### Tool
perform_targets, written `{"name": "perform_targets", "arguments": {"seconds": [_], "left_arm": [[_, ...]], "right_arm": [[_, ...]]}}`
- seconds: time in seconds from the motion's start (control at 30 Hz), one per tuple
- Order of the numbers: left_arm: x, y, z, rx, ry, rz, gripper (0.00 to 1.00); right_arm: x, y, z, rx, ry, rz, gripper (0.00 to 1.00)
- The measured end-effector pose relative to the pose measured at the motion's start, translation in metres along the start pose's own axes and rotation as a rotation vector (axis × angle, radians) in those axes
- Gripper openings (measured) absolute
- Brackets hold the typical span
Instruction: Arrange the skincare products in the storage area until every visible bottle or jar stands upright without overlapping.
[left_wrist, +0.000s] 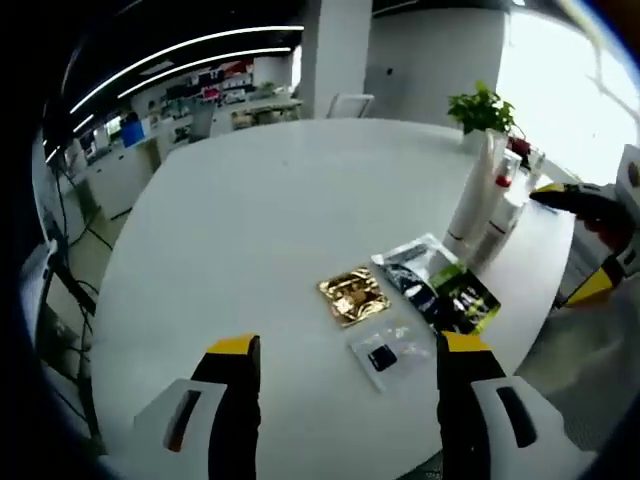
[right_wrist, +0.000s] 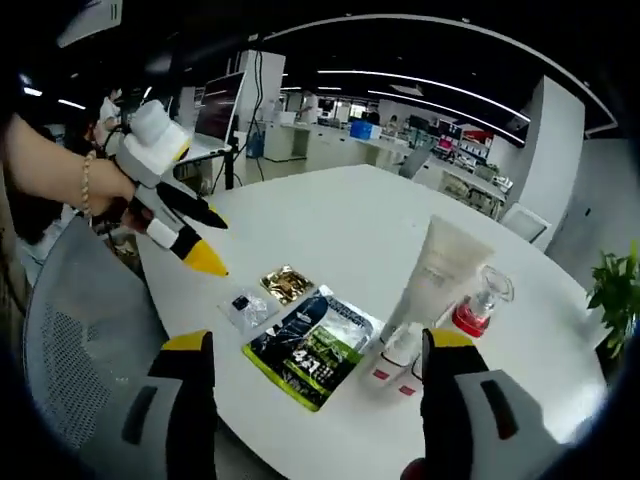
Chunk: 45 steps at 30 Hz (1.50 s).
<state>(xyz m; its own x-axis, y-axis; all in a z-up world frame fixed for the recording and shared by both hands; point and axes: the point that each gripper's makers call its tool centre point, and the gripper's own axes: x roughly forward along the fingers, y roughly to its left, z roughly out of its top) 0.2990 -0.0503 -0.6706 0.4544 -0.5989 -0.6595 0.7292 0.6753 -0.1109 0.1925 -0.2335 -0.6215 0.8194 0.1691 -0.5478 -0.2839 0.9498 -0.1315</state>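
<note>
Hovering with jaws wide and empty, the left gripper (left_wrist: 340, 380) and right gripper (right_wrist: 312, 380) should approach the tall tube (right_wrist: 436, 272) squarely above the worktop (right_wrist: 330, 220).

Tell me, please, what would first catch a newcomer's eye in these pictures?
Probably the big white round table, with a small cluster near one edge: a tall white tube standing upright, a clear bottle with a red base beside it, and flat packets, one gold, one black and green. Both claws, left and right, hover open above the table.
</note>
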Motion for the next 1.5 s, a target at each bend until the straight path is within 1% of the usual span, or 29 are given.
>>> {"name": "perform_targets", "arguments": {"seconds": [0.1,0.13,0.2,0.23,0.27,0.3,0.33,0.37,0.4,0.47,0.53,0.63,0.7,0.77,0.9,1.0,1.1,1.3,1.5], "left_arm": [[-0.008,-0.002,-0.005,-0.018,-0.008,0.005,0.85],[-0.012,-0.002,-0.006,-0.024,-0.011,0.007,0.88],[-0.018,-0.004,-0.008,-0.043,-0.014,0.003,0.91],[-0.022,-0.006,-0.007,-0.069,-0.026,-0.003,0.92],[-0.025,-0.007,-0.006,-0.09,-0.041,-0.01,0.95],[-0.027,-0.01,-0.004,-0.11,-0.063,-0.019,0.97],[-0.03,-0.012,-0.006,-0.113,-0.064,-0.03,0.97],[-0.032,-0.015,-0.006,-0.121,-0.065,-0.04,0.97],[-0.034,-0.017,-0.006,-0.127,-0.075,-0.052,0.97],[-0.036,-0.019,-0.009,-0.13,-0.073,-0.056,0.97],[-0.038,-0.021,-0.014,-0.132,-0.057,-0.049,0.97],[-0.04,-0.021,-0.019,-0.121,-0.05,-0.042,0.97],[-0.04,-0.021,-0.015,-0.097,-0.074,-0.04,0.97],[-0.039,-0.021,-0.014,-0.104,-0.076,-0.039,0.97],[-0.038,-0.016,-0.019,-0.116,-0.064,-0.019,0.97],[-0.038,-0.017,-0.019,-0.124,-0.062,-0.027,0.97],[-0.037,-0.021,-0.021,-0.113,-0.048,-0.04,0.97],[-0.035,-0.025,-0.023,-0.092,-0.032,-0.051,0.97],[-0.035,-0.025,-0.024,-0.094,-0.029,-0.057,0.97]], "right_arm": [[-0.011,-0.013,-0.012,0.083,0.017,-0.032,0.92],[-0.015,-0.018,-0.015,0.115,0.012,-0.046,0.93],[-0.02,-0.022,-0.02,0.148,0.013,-0.057,0.97],[-0.022,-0.025,-0.024,0.168,0.011,-0.063,0.98],[-0.024,-0.026,-0.026,0.186,0.005,-0.066,0.99],[-0.026,-0.026,-0.025,0.211,-0.021,-0.065,0.99],[-0.026,-0.026,-0.022,0.232,-0.05,-0.062,1.0],[-0.028,-0.023,-0.022,0.238,-0.057,-0.054,1.0],[-0.027,-0.022,-0.023,0.24,-0.054,-0.046,1.0],[-0.025,-0.017,-0.025,0.26,-0.047,-0.034,1.0],[-0.024,-0.014,-0.024,0.29,-0.056,-0.033,1.0],[-0.023,-0.017,-0.027,0.29,-0.05,-0.051,1.0],[-0.024,-0.022,-0.028,0.322,-0.058,-0.064,1.0],[-0.024,-0.024,-0.031,0.322,-0.045,-0.075,1.0],[-0.021,-0.019,-0.033,0.299,-0.028,-0.067,0.99],[-0.02,-0.016,-0.034,0.284,-0.018,-0.055,0.98],[-0.02,-0.017,-0.035,0.276,-0.011,-0.057,0.97],[-0.019,-0.015,-0.038,0.273,0.005,-0.051,0.96],[-0.019,-0.014,-0.039,0.275,0.013,-0.051,0.95]]}}
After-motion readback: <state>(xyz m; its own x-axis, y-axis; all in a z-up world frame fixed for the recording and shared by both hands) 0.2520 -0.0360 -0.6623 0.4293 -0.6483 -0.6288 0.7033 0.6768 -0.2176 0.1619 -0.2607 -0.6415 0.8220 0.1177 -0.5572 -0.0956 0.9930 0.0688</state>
